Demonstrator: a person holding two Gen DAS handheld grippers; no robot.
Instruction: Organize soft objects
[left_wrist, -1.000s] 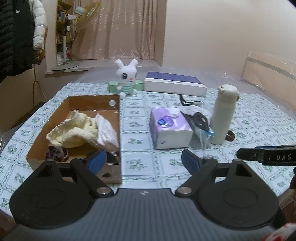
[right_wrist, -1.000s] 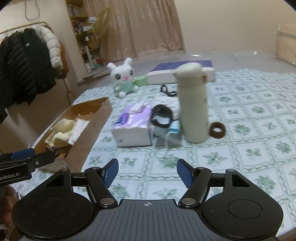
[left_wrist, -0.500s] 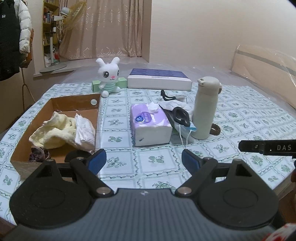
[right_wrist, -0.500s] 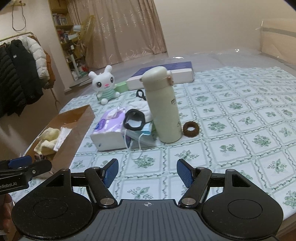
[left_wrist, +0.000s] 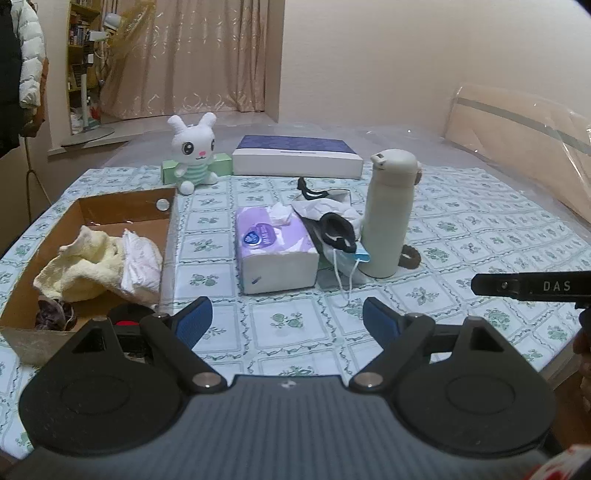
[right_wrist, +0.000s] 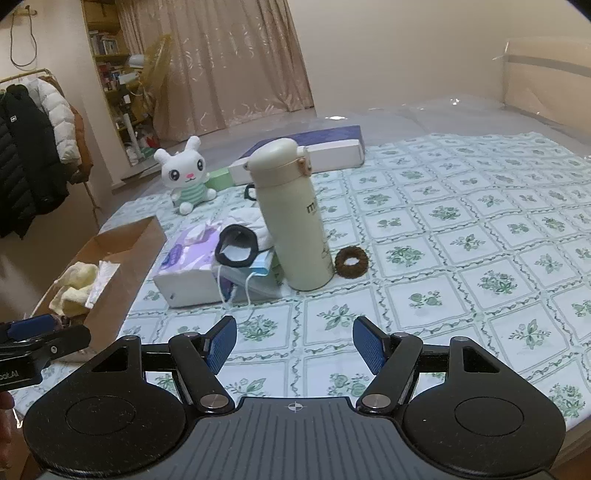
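A cardboard box (left_wrist: 122, 208) at the table's left holds a yellow towel (left_wrist: 85, 267), a white cloth (left_wrist: 142, 258) and a dark scrunchie (left_wrist: 53, 315). A white plush rabbit (left_wrist: 192, 151) sits at the back. A black-rimmed sock (left_wrist: 338, 232), white cloth and a blue face mask (left_wrist: 360, 256) lie between the purple tissue pack (left_wrist: 273, 251) and the cream bottle (left_wrist: 388, 214). A brown scrunchie (right_wrist: 351, 262) lies right of the bottle. My left gripper (left_wrist: 286, 319) is open and empty above the table's front edge. My right gripper (right_wrist: 293, 345) is open and empty too.
A blue and white flat box (left_wrist: 299, 157) and a green box (left_wrist: 221, 162) lie at the back. A plastic-wrapped board (left_wrist: 524, 147) stands at the right. Jackets (right_wrist: 33, 158) hang at the left. The tablecloth (right_wrist: 480, 240) is bare at the right.
Both grippers have pulled back and risen, so the table items look farther away. The right view has swung left of the bottle toward the bare cloth. Both jaws stay open.
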